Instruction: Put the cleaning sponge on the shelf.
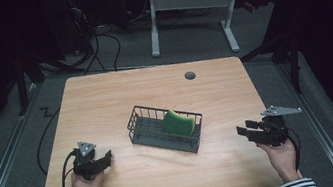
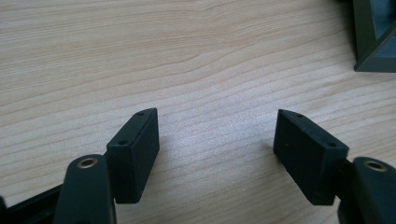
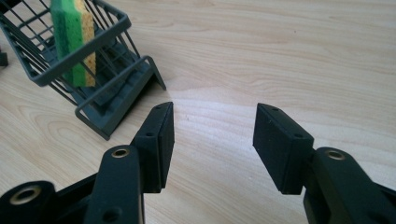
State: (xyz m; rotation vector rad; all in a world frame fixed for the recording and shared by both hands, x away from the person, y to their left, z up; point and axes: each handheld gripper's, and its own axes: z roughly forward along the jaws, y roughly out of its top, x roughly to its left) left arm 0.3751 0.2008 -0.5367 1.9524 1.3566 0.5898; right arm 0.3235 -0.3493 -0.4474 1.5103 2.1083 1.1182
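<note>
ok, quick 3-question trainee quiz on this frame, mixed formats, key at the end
1. True or false: the sponge lies flat on the table beside the basket.
2. Which gripper's own view takes in the basket and sponge together? A) left gripper B) right gripper
3. Fill in: both grippers' jaws stand ____, with bare wood between them.

Key:
1. False: it stands on edge inside the basket.
2. B: the left gripper view catches just a dark corner at its upper right edge.
3. open
</note>
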